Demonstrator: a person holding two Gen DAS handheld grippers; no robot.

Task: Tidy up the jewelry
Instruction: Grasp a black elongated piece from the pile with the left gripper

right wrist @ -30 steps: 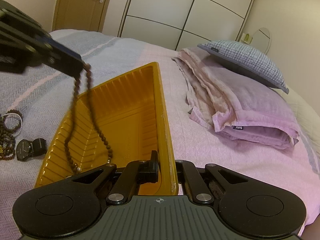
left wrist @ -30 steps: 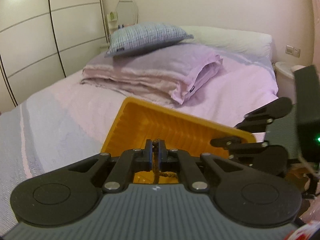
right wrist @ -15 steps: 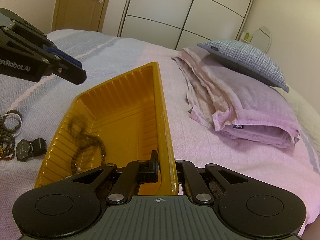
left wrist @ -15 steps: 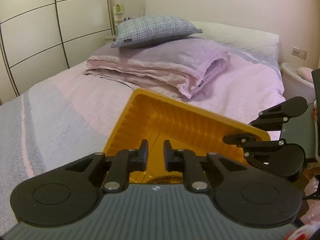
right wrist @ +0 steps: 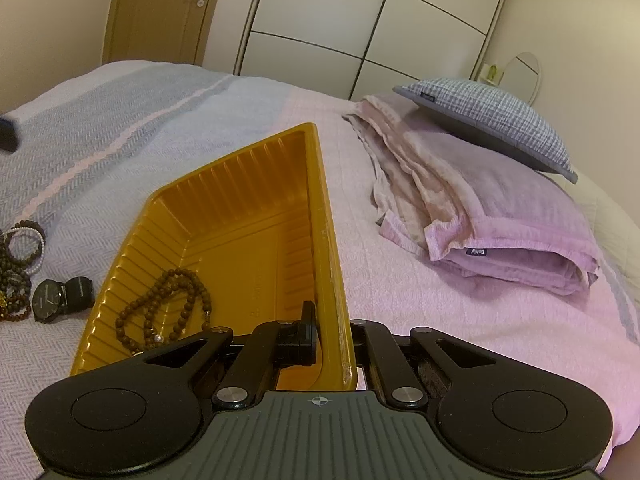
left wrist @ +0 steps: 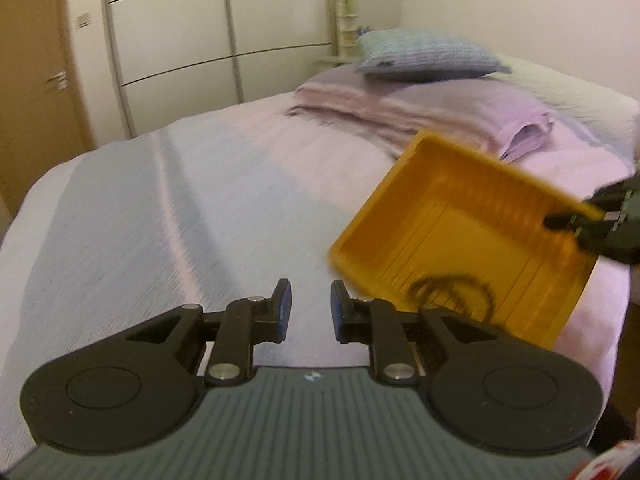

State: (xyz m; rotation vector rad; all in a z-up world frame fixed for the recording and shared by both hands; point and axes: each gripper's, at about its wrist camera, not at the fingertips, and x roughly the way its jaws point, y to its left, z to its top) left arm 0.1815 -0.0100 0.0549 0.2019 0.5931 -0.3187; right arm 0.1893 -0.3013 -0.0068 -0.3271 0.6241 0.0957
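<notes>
Left gripper (left wrist: 311, 304): fingers (left wrist: 282, 300) apart, just been opening, nothing between them, only bedspread below. Blurred view; hangs over the bed (left wrist: 168, 200), left of the tray (left wrist: 460, 248).

Right gripper (right wrist: 334, 336): fingers (right wrist: 306, 330) clamped tight on the tray's near right wall (right wrist: 334, 280), 1 finger inside the tray, the other outside and mostly hidden by the wall. Seen from the left wrist as dark fingers pinching the tray's far right rim.

Orange ribbed tray on the bed, tilted in the left view. 1 brown bead necklace (right wrist: 168, 308) coiled loosely on the tray floor, near the left wall, with a pale bead at its near end. Same necklace visible in the left view as a dark blurred loop (left wrist: 452, 292) at the tray's near corner.

Left of the tray, on the bedspread: black watch (right wrist: 60, 298) just beside the tray, not touching. Further left, at the frame edge, a heap of bead bracelets (right wrist: 20, 256), dark and white strands tangled together; count not clear.

Beyond the tray: folded pink blanket (right wrist: 480, 208), checked pillow (right wrist: 492, 116) resting on top.
</notes>
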